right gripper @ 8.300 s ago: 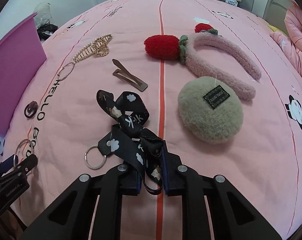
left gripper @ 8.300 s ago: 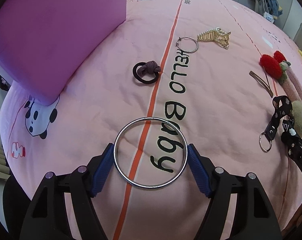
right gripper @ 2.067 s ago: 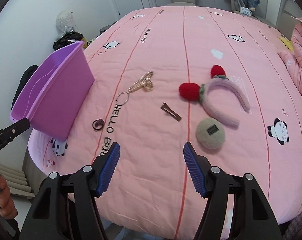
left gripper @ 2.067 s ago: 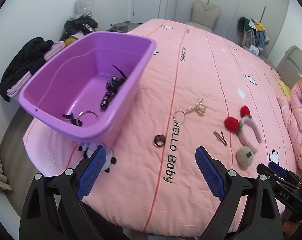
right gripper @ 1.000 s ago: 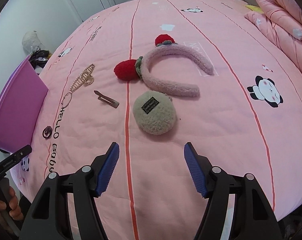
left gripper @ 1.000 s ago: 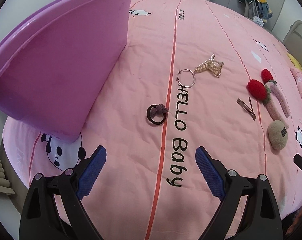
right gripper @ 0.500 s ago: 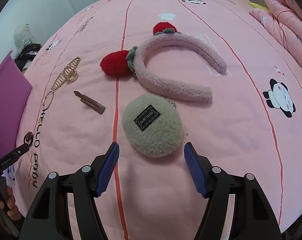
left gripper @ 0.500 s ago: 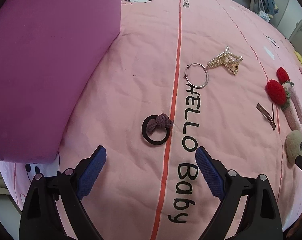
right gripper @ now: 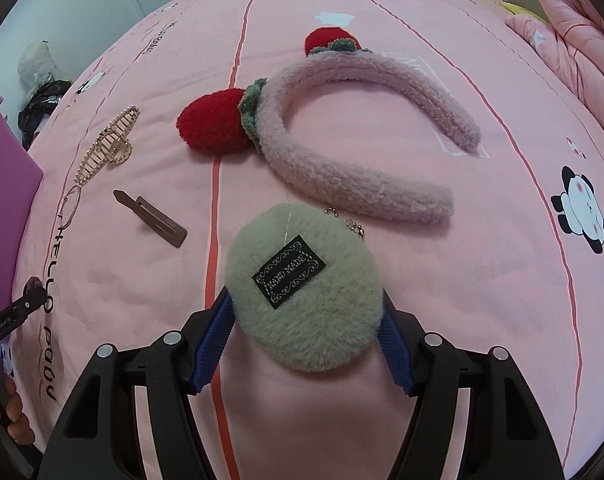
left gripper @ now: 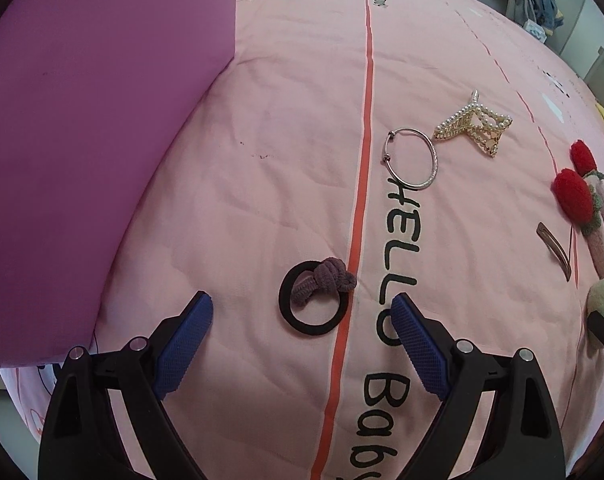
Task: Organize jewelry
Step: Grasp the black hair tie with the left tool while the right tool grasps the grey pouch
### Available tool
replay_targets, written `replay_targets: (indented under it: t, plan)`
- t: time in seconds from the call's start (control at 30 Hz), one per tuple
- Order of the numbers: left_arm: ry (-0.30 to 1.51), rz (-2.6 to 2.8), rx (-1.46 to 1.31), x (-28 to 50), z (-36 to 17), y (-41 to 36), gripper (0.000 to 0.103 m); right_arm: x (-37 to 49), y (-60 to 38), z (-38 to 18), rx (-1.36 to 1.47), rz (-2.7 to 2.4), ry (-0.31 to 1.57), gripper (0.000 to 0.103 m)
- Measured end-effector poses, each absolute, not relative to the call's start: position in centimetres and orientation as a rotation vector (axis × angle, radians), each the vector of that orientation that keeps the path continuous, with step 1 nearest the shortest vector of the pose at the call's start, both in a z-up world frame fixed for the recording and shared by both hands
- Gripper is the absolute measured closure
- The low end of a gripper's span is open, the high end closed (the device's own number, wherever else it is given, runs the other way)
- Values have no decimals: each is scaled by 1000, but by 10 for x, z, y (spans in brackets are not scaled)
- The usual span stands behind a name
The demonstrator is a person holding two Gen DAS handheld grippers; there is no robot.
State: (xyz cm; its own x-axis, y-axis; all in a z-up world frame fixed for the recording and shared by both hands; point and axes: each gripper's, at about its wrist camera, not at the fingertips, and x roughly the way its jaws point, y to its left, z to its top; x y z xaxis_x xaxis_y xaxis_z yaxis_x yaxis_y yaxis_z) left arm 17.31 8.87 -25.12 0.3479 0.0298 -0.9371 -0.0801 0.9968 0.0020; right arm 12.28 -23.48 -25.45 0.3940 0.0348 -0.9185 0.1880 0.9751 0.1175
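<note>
A black hair tie (left gripper: 302, 322) with a mauve knot lies on the pink bedspread (left gripper: 262, 160), and my left gripper (left gripper: 300, 306) is open with its blue pads on either side of it, not touching. A fluffy beige pom-pom (right gripper: 302, 292) with a black label sits between the blue pads of my right gripper (right gripper: 304, 320). The jaws stand wide and the fur brushes both pads without being squeezed. A silver bangle (left gripper: 412, 158), a pearl claw clip (left gripper: 476, 128) and a brown snap clip (right gripper: 152, 218) lie loose.
The purple bin's wall (left gripper: 82, 140) rises close on the left of the left gripper. A pink fuzzy headband (right gripper: 342, 168) with red strawberries (right gripper: 212, 126) lies just beyond the pom-pom. A hand on the left gripper's handle shows at the right view's left edge (right gripper: 10, 420).
Both grippers have come down toward the bed. The hair tie now sits between the left pads and the pom-pom between the right pads. Neither opening has changed.
</note>
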Motion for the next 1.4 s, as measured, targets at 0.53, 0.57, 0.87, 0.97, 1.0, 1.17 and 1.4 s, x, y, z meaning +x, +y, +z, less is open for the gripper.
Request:
replay_targets:
  t: [0.53,0.57,0.87,0.97,1.0,1.17,1.4]
  plan:
    - [1156,94,-11,188,-272,81,6,131,-227,-262,147,-116,1143,39]
    - [1152,93,-20,187,-272,81,7,131,-227,-262,144,-114,1142,39]
    - [1137,113,-51,176,-261,90,38,126,-227,-260,144,-108,1125,47]
    - [1131,115,-46,167,-256,92,55,124,-227,-259,150,-102,1122,48]
    - [1130,117,-47,165,-256,92,58,123,-227,-259,154,-98,1120,48]
    - [1130,108,-60,158,-250,95,83,117,-230,-256,179,-89,1113,49]
    - [1127,76,-58,144,-234,88,84,102,-230,-245,212,-64,1103,49]
